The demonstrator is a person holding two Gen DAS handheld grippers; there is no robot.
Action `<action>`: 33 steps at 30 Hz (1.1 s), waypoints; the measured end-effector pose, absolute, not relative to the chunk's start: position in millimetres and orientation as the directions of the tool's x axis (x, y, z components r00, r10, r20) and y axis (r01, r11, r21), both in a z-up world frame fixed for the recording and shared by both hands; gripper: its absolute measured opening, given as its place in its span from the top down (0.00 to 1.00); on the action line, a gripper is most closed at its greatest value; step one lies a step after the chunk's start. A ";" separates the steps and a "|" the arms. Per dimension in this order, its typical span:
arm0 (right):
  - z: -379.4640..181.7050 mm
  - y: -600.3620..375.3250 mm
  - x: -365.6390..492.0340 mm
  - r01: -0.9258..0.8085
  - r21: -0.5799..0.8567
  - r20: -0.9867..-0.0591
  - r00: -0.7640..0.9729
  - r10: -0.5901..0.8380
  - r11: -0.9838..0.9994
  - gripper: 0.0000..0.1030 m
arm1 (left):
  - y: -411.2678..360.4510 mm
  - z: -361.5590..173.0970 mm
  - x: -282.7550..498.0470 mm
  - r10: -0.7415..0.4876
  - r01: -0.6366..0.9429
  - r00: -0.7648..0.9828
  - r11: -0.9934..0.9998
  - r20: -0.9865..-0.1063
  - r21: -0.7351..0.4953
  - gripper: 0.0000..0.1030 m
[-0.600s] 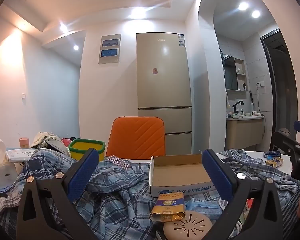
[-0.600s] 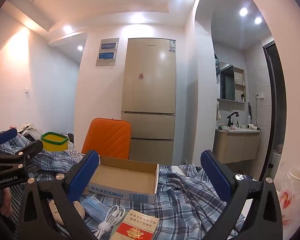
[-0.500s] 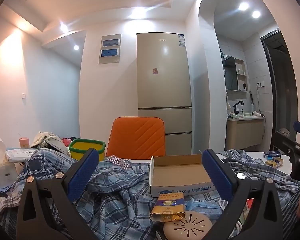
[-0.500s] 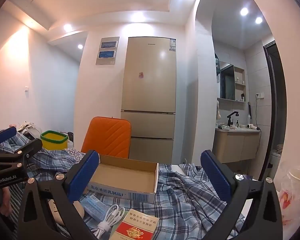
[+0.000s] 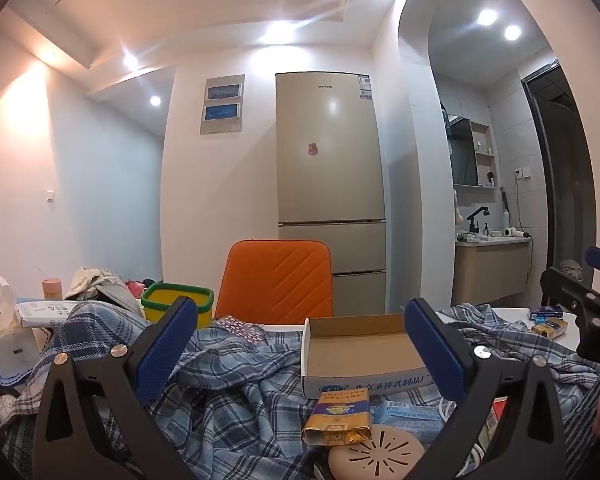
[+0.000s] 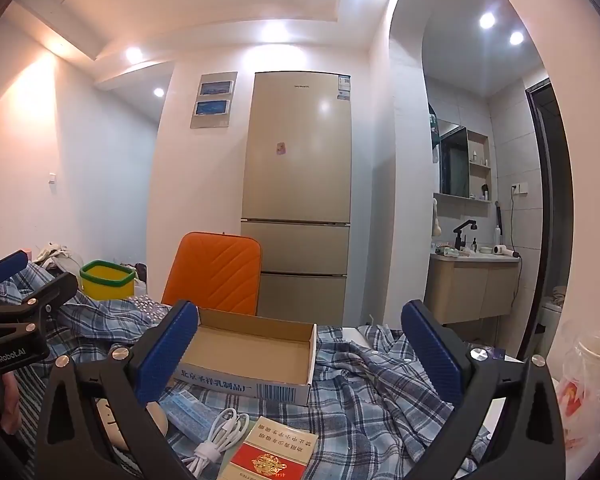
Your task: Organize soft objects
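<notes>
A rumpled blue plaid shirt is spread over the table. On it rests an open cardboard box, with nothing visible in it. My left gripper hovers level above the shirt, jaws wide open, nothing between them. Just as wide and just as bare stands my right gripper, facing the box. Each gripper shows at the edge of the other's view, the right gripper at far right, the left gripper at far left.
Small items lie on the shirt near me: a gold packet, a round beige disc, a blue mask pack, a white cable, a red carton. A tissue box, yellow bin and orange chair stand beyond.
</notes>
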State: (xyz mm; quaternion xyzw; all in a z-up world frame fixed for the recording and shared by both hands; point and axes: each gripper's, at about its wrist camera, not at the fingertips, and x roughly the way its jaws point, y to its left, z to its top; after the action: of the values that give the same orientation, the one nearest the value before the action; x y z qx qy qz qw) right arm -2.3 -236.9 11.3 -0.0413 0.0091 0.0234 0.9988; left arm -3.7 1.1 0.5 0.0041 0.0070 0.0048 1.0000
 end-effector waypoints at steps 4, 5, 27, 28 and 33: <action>6.3 -235.8 0.9 -0.046 -0.089 -0.013 0.999 0.045 0.995 0.00 | 1.1 1.3 -2.5 0.012 -0.012 1.000 1.000 -0.025 0.005 0.00; 7.0 -235.9 0.6 -0.047 -0.088 -0.014 0.999 0.045 0.995 0.00 | 1.1 1.5 -2.6 0.011 -0.011 1.000 1.000 -0.027 0.004 0.00; 11.8 -243.1 -5.8 -0.046 -0.065 0.006 0.999 0.046 0.997 0.00 | -0.7 -0.1 -0.1 0.010 -0.010 0.999 1.000 -0.031 0.007 0.00; 12.4 -243.9 -7.4 -0.041 -0.063 0.012 0.999 0.042 0.997 0.00 | -0.6 -0.4 -0.1 0.012 -0.012 0.999 1.000 -0.030 0.007 0.00; 13.2 -247.7 -5.3 -0.032 -0.048 -0.002 0.999 0.032 0.998 0.00 | -5.1 -1.3 0.8 0.028 -0.027 0.999 0.999 -0.034 0.031 0.00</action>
State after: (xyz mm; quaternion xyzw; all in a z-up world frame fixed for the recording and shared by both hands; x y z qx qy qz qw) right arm -5.3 -247.7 13.2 -0.0241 0.0008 0.0159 0.9996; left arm 0.8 -5.1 -1.3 0.0154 0.0173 0.0140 0.9996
